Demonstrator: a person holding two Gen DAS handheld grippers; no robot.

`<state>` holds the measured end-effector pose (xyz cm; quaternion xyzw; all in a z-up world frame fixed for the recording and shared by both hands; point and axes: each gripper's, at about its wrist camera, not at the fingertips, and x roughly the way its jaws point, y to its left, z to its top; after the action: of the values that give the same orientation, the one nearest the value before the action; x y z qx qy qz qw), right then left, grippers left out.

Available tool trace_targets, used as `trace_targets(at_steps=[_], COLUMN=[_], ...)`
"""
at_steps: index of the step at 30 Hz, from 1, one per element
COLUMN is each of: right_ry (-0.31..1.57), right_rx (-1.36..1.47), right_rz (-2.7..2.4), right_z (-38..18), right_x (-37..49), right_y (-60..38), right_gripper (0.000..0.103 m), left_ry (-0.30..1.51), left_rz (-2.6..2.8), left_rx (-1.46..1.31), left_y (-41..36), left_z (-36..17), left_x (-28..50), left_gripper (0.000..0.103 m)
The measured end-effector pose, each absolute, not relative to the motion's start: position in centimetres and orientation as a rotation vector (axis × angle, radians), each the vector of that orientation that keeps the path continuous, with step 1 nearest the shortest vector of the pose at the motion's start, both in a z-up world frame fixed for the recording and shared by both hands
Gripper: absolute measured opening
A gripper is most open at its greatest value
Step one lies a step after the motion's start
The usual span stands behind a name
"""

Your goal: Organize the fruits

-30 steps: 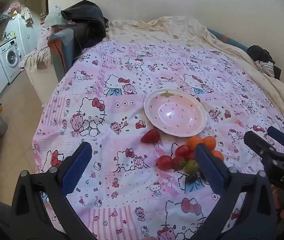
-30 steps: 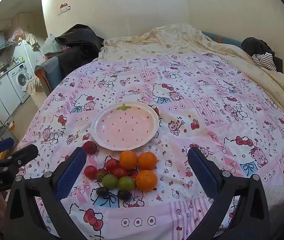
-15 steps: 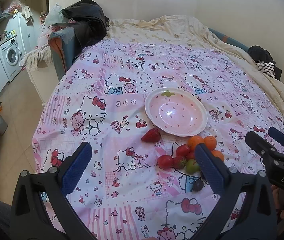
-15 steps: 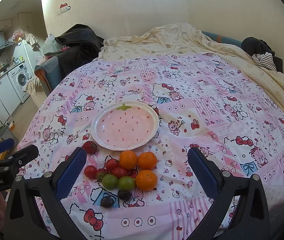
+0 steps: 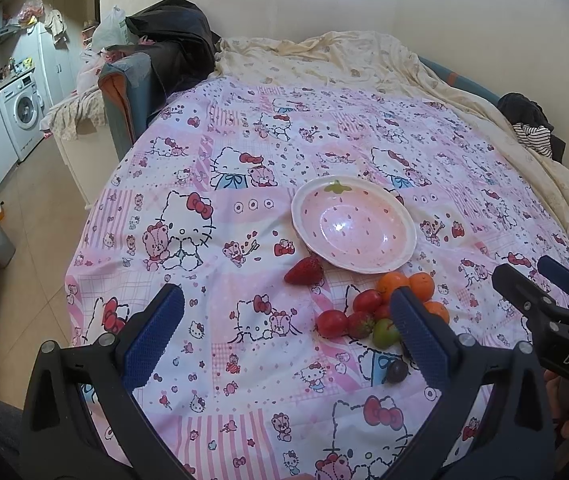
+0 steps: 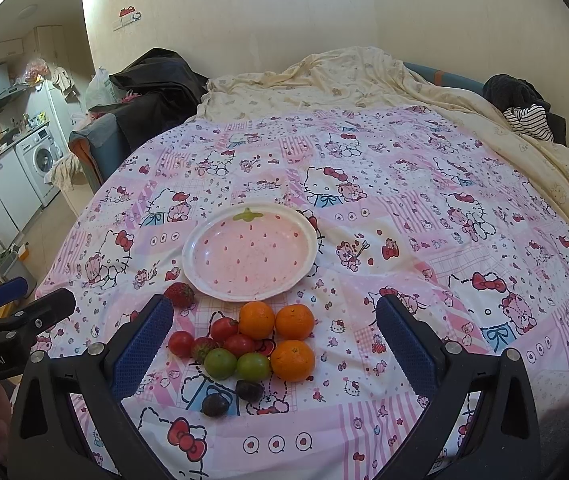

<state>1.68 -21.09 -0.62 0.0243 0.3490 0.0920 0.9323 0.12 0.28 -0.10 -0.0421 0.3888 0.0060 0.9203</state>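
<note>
Well, both the left gripper (image 5: 284,336) and right gripper (image 6: 274,344) hang spread wide, grasping nothing. Just below the strawberry plate (image 6: 308,258) on the bedspread (image 6: 424,216) sits the fruit cluster (image 6: 252,344), one strawberry (image 6: 179,294) apart.

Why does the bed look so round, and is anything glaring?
Left wrist view: the fisheye lens bows the pink cartoon-print bedsheet, and a small highlight shines inside the pink strawberry-pattern plate. Right wrist view: same bowing, dark corners, no glare on that plate.

Three oranges (image 6: 256,320), three tomatoes (image 6: 181,343), two strawberries (image 6: 179,294), two green fruits (image 6: 220,363), two grapes (image 6: 215,405), one plate (image 6: 204,236).
</note>
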Motion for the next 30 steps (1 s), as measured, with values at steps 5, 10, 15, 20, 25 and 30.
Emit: trace_targets(at_steps=[5,10,15,20,25,30], right_ry=[0.715,0.715,0.715,0.714,0.715,0.716], right_rx=[0.049,0.049,0.049,0.048,0.047,0.047], right_rz=[0.189,0.188,0.188,0.187,0.186,0.184], right_z=[-0.59,-0.62,-0.66,-0.67,-0.68,-0.67], right_x=[1.69,1.68,1.67,1.61,1.71,1.9], right_y=[-21.04,-21.05,-21.08,-21.05,-21.07,-21.3], right_gripper=[0.103,0.103,0.103,0.103,0.103,0.103], left_ry=[0.8,0.8,0.799,0.8,0.8,0.801], left_rz=[0.013,0.012,0.01,0.011,0.011,0.009], left_rx=[-0.088,-0.087,-0.086,-0.088,-0.089,-0.091], left_y=[0.32,0.31,0.33,0.3,0.29,0.31], left_z=[-0.11,-0.11,-0.14,-0.07,-0.07,-0.04], left_x=[0.13,0.12,0.12,0.15,0.15,0.17], left_gripper=[0.102,0.102,0.102,0.102,0.102,0.102])
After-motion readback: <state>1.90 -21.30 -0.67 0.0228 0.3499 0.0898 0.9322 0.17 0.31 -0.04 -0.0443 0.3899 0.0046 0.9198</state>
